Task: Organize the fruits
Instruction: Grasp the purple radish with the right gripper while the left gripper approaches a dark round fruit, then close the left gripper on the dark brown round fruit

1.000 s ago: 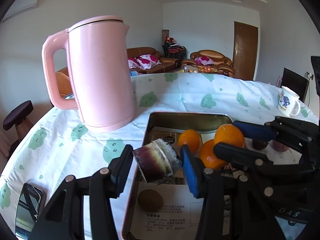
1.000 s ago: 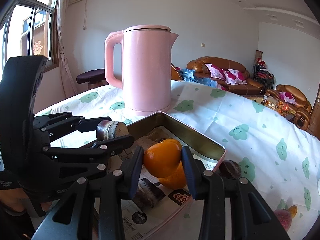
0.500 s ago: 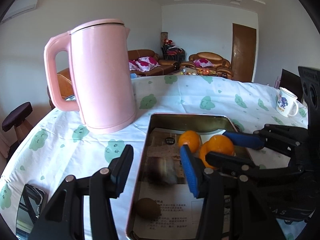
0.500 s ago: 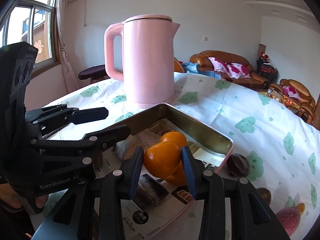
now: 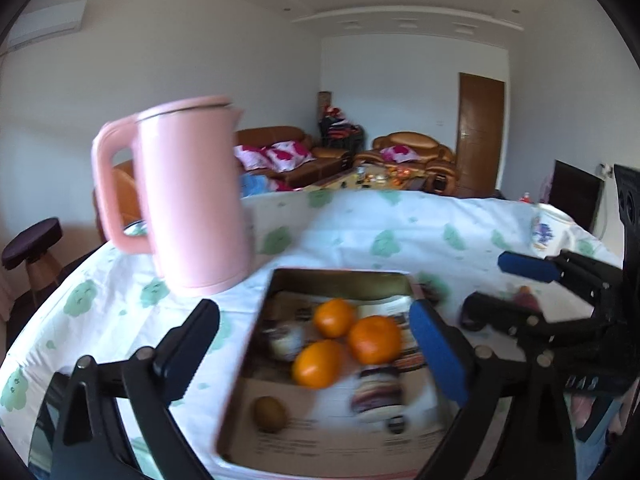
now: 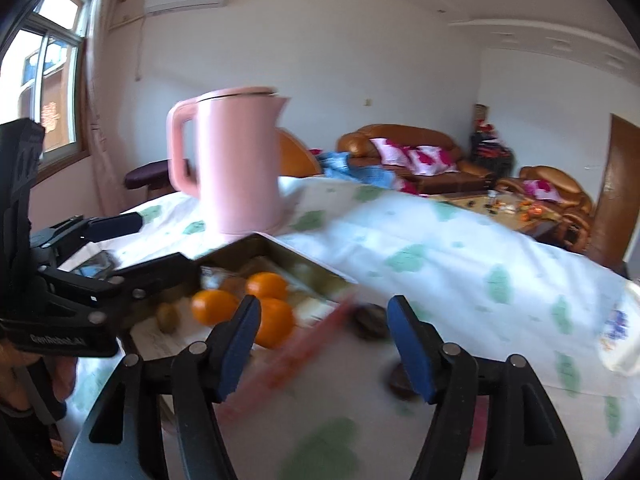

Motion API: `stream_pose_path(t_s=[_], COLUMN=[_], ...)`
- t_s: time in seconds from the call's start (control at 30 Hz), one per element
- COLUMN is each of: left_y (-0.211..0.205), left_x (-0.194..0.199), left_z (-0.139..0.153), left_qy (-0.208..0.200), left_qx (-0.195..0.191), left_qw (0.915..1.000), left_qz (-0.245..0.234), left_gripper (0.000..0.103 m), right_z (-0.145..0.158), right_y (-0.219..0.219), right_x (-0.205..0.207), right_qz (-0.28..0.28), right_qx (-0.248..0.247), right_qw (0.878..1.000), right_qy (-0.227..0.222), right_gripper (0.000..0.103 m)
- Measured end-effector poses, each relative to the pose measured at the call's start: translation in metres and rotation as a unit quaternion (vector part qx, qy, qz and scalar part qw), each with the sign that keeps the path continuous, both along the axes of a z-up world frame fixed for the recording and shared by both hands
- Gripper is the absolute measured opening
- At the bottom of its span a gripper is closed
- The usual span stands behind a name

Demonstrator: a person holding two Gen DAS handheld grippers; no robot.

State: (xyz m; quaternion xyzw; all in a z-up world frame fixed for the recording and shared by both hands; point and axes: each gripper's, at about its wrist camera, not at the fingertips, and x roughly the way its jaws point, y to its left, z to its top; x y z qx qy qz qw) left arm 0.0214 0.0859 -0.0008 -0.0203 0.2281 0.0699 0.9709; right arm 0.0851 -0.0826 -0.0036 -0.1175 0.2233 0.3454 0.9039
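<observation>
Both pairs of jaws have just been opening and hold nothing: the left gripper (image 5: pixel 316 344) gapes wide, and the right gripper (image 6: pixel 320 344) stands parted over the cloth. Under them, the shallow rectangular metal tray (image 5: pixel 340 276), lined with printed paper, holds three round orange fruits (image 5: pixel 374 338), a brown kiwi (image 5: pixel 270 414) and two dark purple pieces (image 5: pixel 376 394). So these look sorted. Still outside, just beside the tray's edge, lie dark round fruits (image 6: pixel 370 320) on the green-patterned white tablecloth (image 6: pixel 440 248); they seem the remaining work.

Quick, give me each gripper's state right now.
Left gripper: open, jaws have just been opening, nothing held; it hangs above the tray.
Right gripper: open, jaws have just been opening, nothing between them.
</observation>
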Motion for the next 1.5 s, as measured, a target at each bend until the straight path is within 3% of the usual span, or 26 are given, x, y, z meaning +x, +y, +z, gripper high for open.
stream_pose_path(t_s=[0.2,0.3,0.8,0.83,0.87,1.03,1.23,1.33,1.43,1.5], left_y=[-0.047,-0.064,-0.092,-0.093,-0.093,-0.101,-0.123,-0.135,-0.142,-0.143], left_x=[0.016,0.026,0.044,0.044,0.045,0.051,0.072,0.087,0.105,0.118], left_z=[-0.01,-0.017,-0.021,-0.02,-0.02,-0.018,-0.019,-0.027,-0.037,-0.045], left_qy=[0.015,0.026,0.038,0.039,0.039,0.045,0.066,0.095,0.128,0.153], left_qx=[0.017,0.022,0.036,0.035,0.035,0.036,0.035,0.029,0.017,0.008], left_qw=[0.999,0.998,0.9963,0.9963,0.9962,0.995,0.9919,0.9878,0.9835,0.9802], left_qz=[-0.039,-0.053,-0.068,-0.068,-0.069,-0.081,-0.102,-0.12,-0.127,-0.125], left_gripper=[0.1,0.1,0.1,0.1,0.1,0.1,0.098,0.092,0.078,0.061], right_z=[-0.006,-0.012,-0.055,-0.058,-0.06,-0.051,-0.04,-0.038,-0.037,-0.037], right_y=[-0.072,-0.09,-0.076,-0.075,-0.075,-0.081,-0.103,-0.117,-0.129,-0.131], right_x=[0.027,0.043,0.072,0.073,0.074,0.064,0.063,0.065,0.069,0.069], right_qz=[-0.121,-0.15,-0.128,-0.124,-0.119,-0.128,-0.182,-0.201,-0.208,-0.207], right_qx=[-0.015,-0.004,-0.033,-0.039,-0.04,-0.023,-0.031,-0.031,-0.017,-0.012], right_qw=[0.992,0.988,0.979,0.978,0.977,0.981,0.978,0.975,0.974,0.974], right_qy=[0.015,0.044,0.154,0.163,0.17,0.142,0.093,0.084,0.092,0.094], right_gripper=[0.068,0.068,0.068,0.056,0.054,0.053,0.053,0.053,0.053,0.053])
